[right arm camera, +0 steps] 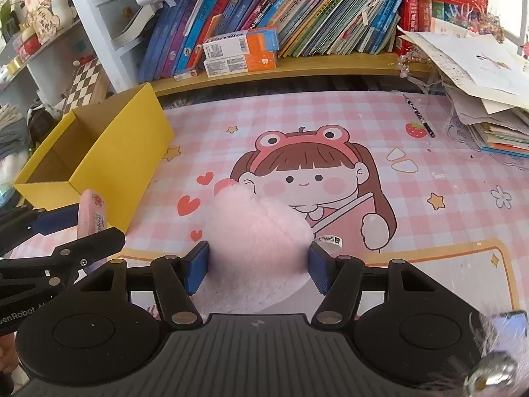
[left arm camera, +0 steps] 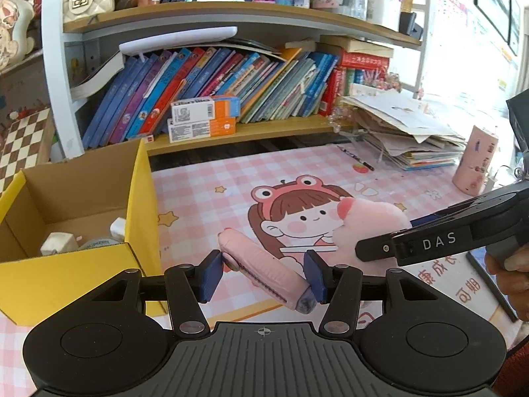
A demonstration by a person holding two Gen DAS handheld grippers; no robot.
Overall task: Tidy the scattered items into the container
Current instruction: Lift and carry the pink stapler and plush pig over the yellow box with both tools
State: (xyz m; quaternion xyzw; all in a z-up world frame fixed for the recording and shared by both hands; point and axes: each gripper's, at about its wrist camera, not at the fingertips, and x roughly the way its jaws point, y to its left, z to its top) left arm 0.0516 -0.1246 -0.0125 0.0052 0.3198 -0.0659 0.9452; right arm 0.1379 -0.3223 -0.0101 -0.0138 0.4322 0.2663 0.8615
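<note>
My left gripper [left arm camera: 264, 274] is shut on a pink oblong tool [left arm camera: 264, 268], like a utility knife, which lies slantwise between the blue pads. In the right wrist view this tool [right arm camera: 91, 211] stands upright beside the yellow cardboard box [right arm camera: 125, 152]. The box [left arm camera: 142, 198] sits to the left, open on top, with a white charger [left arm camera: 59, 243] and a tape roll inside. My right gripper [right arm camera: 258, 264] is shut on a pink fluffy plush [right arm camera: 258, 225], both pads pressing its sides. From the left wrist view the plush [left arm camera: 373, 221] shows at the right gripper's [left arm camera: 360, 251] tip.
A pink checked desk mat [right arm camera: 413, 198] with a cartoon girl covers the desk. A pen [right arm camera: 418, 115] lies at the back right near a pile of papers [left arm camera: 406, 132]. A pink cup [left arm camera: 476, 162] stands far right. Book shelves [left arm camera: 231, 79] rise behind.
</note>
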